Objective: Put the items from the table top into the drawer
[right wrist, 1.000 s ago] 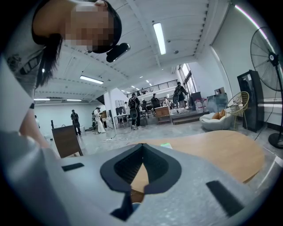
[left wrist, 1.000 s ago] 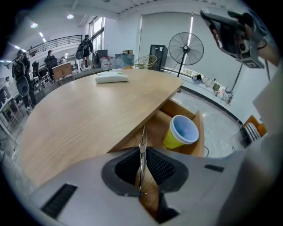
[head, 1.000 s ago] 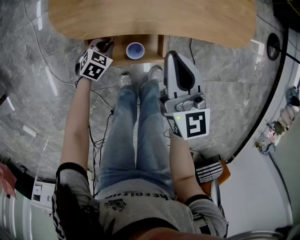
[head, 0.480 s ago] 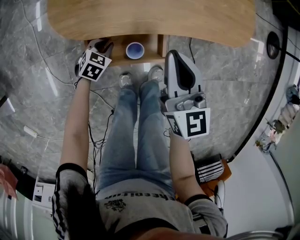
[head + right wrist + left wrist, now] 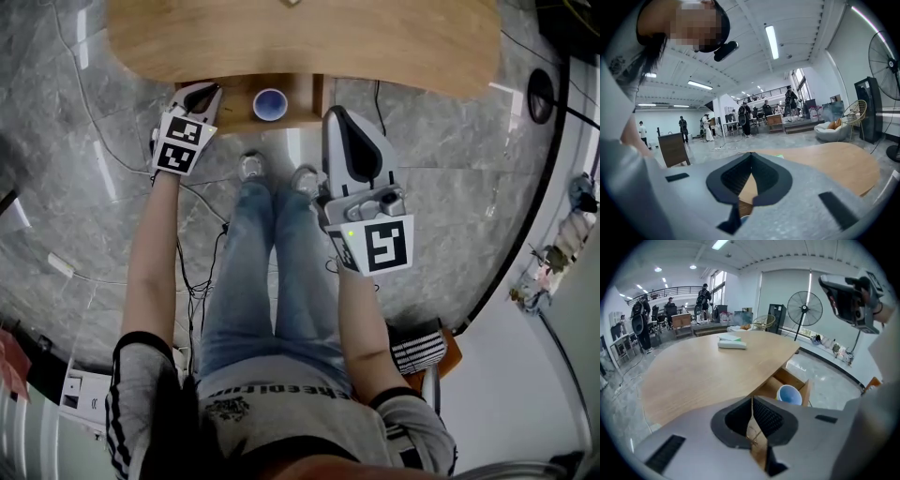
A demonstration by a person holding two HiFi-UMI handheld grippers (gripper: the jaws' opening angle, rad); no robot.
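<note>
Closest to the body, the right gripper hangs at about one o'clock of the knees with its jaws clenched on nothing, apparently parked while the other hand works. Farther out at eleven o'clock, the left gripper tilts down just beside the left side of the open drawer; its jaws have just been closing and now press together with nothing between them, while the blue cup already stands in the drawer at the gripper's three o'clock. Beyond, at twelve o'clock across the desk, a flat white-and-green pack lies waiting, probably the next item to fetch.
</note>
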